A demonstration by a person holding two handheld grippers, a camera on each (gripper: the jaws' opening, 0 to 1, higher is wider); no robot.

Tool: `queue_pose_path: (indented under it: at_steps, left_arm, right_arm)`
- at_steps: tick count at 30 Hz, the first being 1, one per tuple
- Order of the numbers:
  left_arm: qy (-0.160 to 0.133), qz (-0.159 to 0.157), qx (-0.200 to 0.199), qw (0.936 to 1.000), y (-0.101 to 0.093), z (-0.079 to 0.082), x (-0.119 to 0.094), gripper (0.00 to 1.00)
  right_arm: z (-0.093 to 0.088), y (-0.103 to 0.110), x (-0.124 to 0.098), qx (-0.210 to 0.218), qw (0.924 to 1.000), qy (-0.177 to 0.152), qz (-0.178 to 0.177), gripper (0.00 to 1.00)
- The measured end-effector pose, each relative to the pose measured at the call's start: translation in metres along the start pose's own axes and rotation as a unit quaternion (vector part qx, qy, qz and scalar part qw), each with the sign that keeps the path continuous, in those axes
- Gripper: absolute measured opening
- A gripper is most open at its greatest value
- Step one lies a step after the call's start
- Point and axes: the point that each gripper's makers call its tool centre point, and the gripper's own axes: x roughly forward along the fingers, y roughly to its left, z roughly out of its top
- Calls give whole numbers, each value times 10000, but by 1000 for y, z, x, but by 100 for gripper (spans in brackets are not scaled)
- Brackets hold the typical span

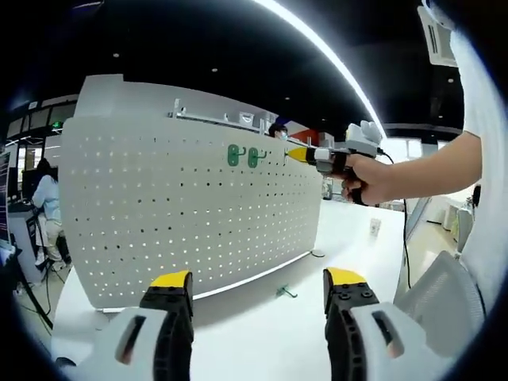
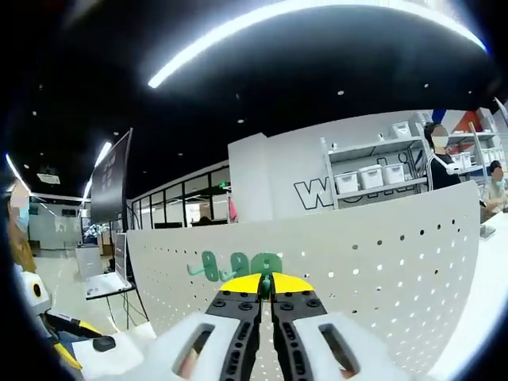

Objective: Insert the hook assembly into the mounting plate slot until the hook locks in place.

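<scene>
Hanging on the pegboard [image 1: 182, 214]: 2 green hooks [image 1: 244, 155].

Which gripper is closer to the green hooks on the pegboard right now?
Right. The right gripper is up at the pegboard beside the green hooks; the left gripper sits back, low over the table.

White perforated board [image 1: 190, 214]: stands upright on the tabletop [image 1: 262, 317]. Two green hooks [image 1: 244, 155] sit near its upper edge, just ahead of the right fingers [image 1: 300, 154]. A third green hook [image 1: 285, 292] lies flat on the tabletop, ahead of the left fingers [image 1: 171, 279].
</scene>
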Motion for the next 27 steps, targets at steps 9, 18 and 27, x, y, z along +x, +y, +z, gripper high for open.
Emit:
queue_pose_path:
  at_steps: [9,18,27]
  left_arm:
    - [59,38,-59,10000,0,-8,-5,66]
    - [62,87,-133,9999,3,-10,-8,65]
    - [95,105,-204,9997,2,-15,-8,65]
  right_arm:
    - [4,-5,12,-318,9994,-106,-108,0]
    - [2,-6,22,-512,9984,-138,-182,1]
    - [1,-11,28,-580,9980,-117,-207,1]
